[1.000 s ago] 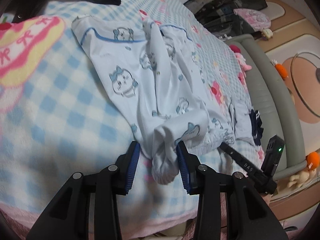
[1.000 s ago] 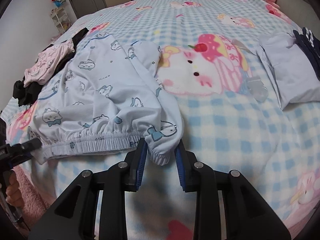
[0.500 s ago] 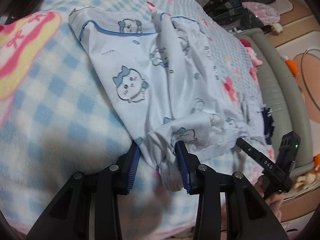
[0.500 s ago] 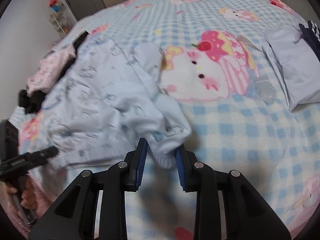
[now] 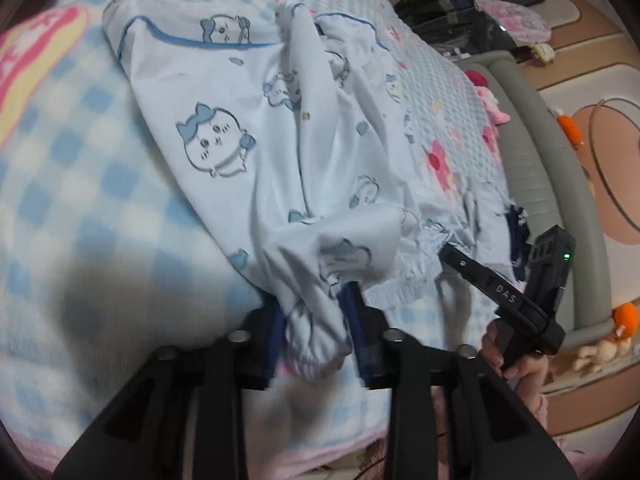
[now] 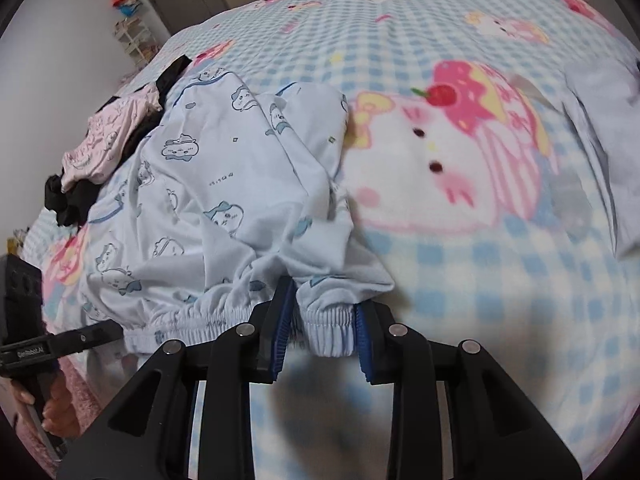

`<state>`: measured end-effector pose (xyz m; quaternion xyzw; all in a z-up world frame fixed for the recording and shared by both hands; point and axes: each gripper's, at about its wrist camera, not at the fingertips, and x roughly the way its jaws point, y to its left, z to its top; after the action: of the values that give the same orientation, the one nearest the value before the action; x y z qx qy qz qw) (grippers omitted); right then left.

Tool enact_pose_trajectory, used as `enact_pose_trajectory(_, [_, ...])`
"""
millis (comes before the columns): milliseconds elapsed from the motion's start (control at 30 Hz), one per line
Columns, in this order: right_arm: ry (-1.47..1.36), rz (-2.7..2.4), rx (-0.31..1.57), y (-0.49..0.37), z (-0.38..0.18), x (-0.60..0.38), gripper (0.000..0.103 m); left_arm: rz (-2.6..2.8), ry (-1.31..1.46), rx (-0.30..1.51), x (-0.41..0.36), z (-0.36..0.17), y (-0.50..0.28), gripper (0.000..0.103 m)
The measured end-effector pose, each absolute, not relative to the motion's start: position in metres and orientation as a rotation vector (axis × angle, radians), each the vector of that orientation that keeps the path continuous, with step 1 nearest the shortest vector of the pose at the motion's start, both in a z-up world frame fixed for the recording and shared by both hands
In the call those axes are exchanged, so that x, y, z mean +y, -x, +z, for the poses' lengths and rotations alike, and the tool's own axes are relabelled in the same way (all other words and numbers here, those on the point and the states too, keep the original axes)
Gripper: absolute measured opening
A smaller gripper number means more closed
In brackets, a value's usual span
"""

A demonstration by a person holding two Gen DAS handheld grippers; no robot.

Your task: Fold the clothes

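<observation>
**Both Grippers Hold the Waistband as Pyjama Bottoms Are Drawn Toward the Bed's Edge**

I have the pale blue cotton pyjama bottoms printed with cartoon cats stretched along the near edge of the blue-and-white checked fleece blanket with pink cartoon figures. My left gripper has its blue-padded jaws closed down to a narrow gap on a bunched corner of the elastic waistband; my right gripper pinches the other gathered waistband corner in the same way.

Compared with a second ago, the garment has been tugged nearer to me and shaken: the waistband now sits right at the blanket's near edge, and the legs, running away from that edge, are pulled straighter, though a raised ridge of cloth has returned down the middle in the left view. Motion blur in both views suggests the pull is not finished. I judge this to be a spreading and smoothing stage; the bottoms lie open and creased, not folded, so the centre ridge would need flattening before a clean fold.

Beyond the bottoms, at the blanket's far left corner, a heap of pink and black clothes waits. To the right of the bottoms, a folded grey-white garment lies on the blanket.
</observation>
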<state>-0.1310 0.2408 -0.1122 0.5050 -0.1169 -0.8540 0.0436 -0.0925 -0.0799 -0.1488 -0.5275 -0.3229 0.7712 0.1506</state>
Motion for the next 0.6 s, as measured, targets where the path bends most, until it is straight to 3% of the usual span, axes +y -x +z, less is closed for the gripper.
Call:
enact_pose_trajectory(167, [-1.506,-2.660,-0.478,0.126,-0.103,0.258,0.028,2.326,1.497,-0.896,-0.088,-0.138,0.090,0.016])
enact_pose_trajectory(333, [-1.571,-2.638,-0.457,0.113,-0.110,0.267,0.028,2.280,1.561,-0.862,-0.087,-0.150,0.089,0.019])
enact_pose_trajectory(400, [-1.550,-2.620,-0.508,0.108,-0.108,0.270,0.028,2.245,1.551,-0.898,-0.088,-0.150,0.083,0.023])
enact_pose_trajectory(500, [-1.521,-2.557,-0.578,0.105,-0.107,0.270,0.028,2.192,1.515,-0.960,-0.091,-0.150,0.076,0.042])
enact_pose_trajectory(600, [-1.557,-2.493,-0.525,0.111,-0.115,0.259,0.032,2.192,1.514,-0.932,-0.084,-0.150,0.076,0.040])
